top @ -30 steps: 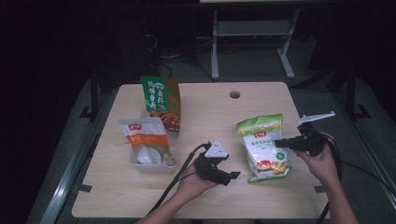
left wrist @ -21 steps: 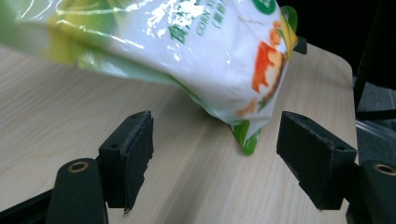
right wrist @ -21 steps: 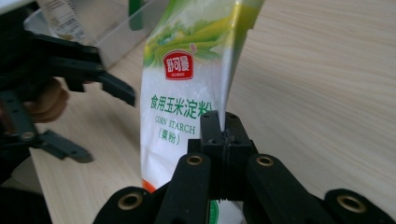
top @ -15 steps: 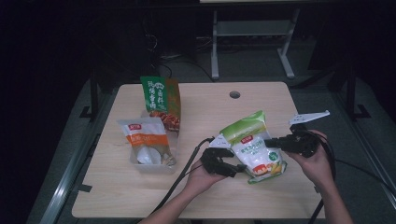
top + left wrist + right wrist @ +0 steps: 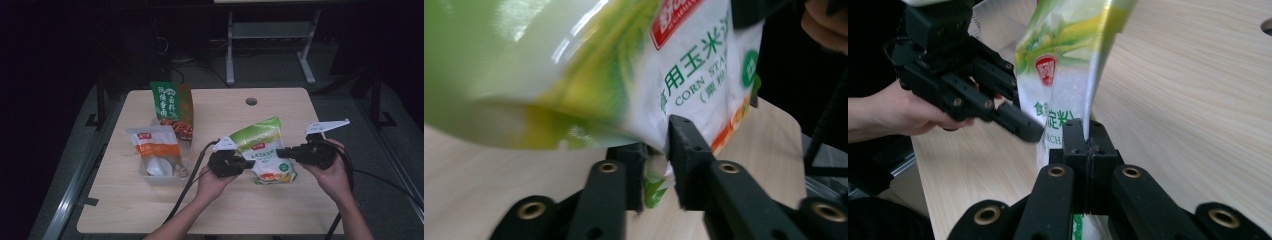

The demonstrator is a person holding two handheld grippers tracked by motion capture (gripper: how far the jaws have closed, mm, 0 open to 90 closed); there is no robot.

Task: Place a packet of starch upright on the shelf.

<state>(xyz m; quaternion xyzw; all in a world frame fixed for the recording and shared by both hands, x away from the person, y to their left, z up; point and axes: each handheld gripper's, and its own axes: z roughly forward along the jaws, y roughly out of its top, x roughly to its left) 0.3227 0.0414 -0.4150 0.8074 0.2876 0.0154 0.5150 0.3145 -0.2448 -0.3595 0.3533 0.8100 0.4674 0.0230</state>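
A green, yellow and white corn starch bag [image 5: 265, 150] is lifted and tilted over the right half of the wooden table [image 5: 300, 210]. My right gripper [image 5: 280, 153] is shut on the bag's right edge; in the right gripper view its jaws [image 5: 1087, 132] press together on the bag [image 5: 1063, 65]. My left gripper [image 5: 248, 163] is at the bag's left edge. In the left gripper view the bag [image 5: 694, 75] looms close, and my left gripper [image 5: 657, 145] has its jaws narrowly apart with the bag's lower edge between them. The left gripper [image 5: 1023, 125] also appears in the right gripper view, touching the bag.
A green pouch [image 5: 172, 107] stands upright at the back left. In front of it an orange and white pouch [image 5: 157, 152] lies in a clear tray. A cable hole [image 5: 251, 101] is near the table's far edge. Black cables trail from both grippers toward the near edge.
The right gripper has lifted and tilted the bag off the table. The left gripper has moved right, up to the bag's left edge, with its jaws now around that edge.
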